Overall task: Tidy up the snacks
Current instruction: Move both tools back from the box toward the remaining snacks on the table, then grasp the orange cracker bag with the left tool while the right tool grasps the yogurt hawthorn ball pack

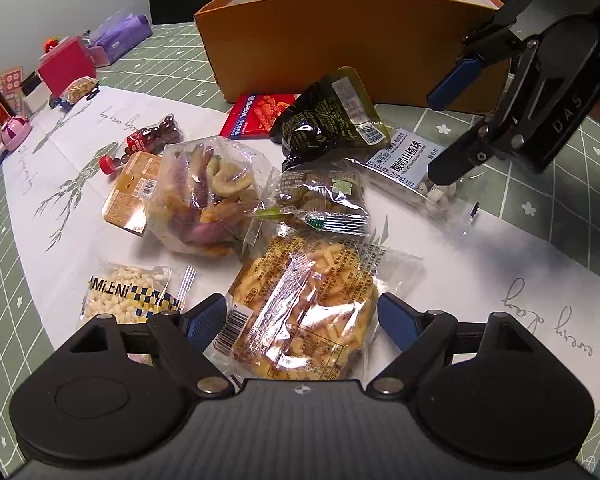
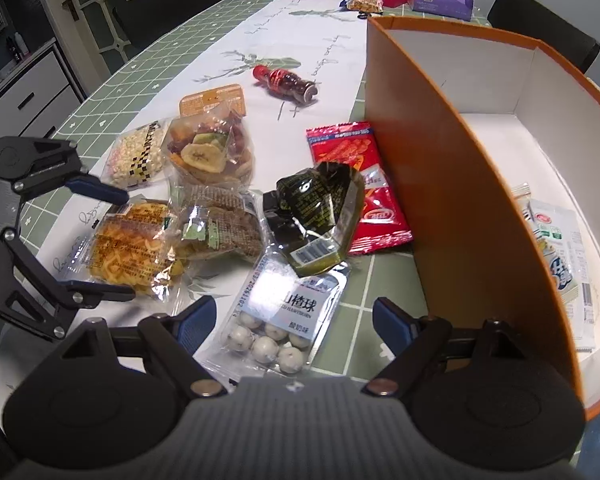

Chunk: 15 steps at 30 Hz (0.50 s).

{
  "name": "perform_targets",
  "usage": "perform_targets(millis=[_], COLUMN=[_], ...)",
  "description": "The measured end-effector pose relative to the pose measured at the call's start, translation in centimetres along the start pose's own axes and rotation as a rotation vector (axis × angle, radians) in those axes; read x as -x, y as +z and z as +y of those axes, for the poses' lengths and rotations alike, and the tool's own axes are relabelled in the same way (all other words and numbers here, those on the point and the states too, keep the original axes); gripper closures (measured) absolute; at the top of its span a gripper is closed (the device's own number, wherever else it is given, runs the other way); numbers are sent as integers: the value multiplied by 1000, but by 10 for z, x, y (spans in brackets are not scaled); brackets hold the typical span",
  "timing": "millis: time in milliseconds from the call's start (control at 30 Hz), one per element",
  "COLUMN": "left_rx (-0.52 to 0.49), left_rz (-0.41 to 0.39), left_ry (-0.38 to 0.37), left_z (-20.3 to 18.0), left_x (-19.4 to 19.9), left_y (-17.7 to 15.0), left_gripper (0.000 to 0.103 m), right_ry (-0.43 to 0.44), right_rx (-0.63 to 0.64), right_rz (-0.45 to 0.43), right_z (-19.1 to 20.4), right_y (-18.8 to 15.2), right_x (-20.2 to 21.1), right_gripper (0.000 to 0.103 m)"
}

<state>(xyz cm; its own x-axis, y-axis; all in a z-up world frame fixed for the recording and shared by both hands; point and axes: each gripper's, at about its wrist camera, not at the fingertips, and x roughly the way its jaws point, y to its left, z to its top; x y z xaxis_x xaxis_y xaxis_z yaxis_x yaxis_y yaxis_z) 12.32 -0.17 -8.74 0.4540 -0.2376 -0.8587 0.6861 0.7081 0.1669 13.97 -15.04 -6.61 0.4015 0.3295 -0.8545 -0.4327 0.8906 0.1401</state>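
Straddling the noodle cake packet (image 1: pixel 300 308), the left gripper (image 1: pixel 300 320) gapes, unclamped; the right gripper (image 2: pixel 288 320) brackets the hawthorn ball pack (image 2: pixel 284 320), likewise apart, beside the orange box (image 2: pixel 440 184), likely their destination.

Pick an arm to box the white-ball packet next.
Right. The right claw, open, straddles the white-ball packet beside the orange box. The left claw frames the noodle pack.

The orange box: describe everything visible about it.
The orange box looks like cardboard, orange outside with a white lining. It stands upright and open-topped on the green checked tablecloth, beside the snack pile. One white snack packet lies inside. A red snack packet lies against the foot of its wall.
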Motion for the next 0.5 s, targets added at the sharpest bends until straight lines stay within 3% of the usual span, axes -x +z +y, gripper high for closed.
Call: perform_targets(millis=[333,500], left_rx=[-26,18], left_rz=[40,56], left_ry=[1,-28], left_z=[-1,5], left_x=[-18,-22], left_y=[2,5], left_gripper=[0,0], right_ry=[-10,-15], right_rx=[-54,-59], right_rz=[39,41], right_z=[0,3], right_y=[-1,1], right_x=[-19,-27], right_gripper=[20,20])
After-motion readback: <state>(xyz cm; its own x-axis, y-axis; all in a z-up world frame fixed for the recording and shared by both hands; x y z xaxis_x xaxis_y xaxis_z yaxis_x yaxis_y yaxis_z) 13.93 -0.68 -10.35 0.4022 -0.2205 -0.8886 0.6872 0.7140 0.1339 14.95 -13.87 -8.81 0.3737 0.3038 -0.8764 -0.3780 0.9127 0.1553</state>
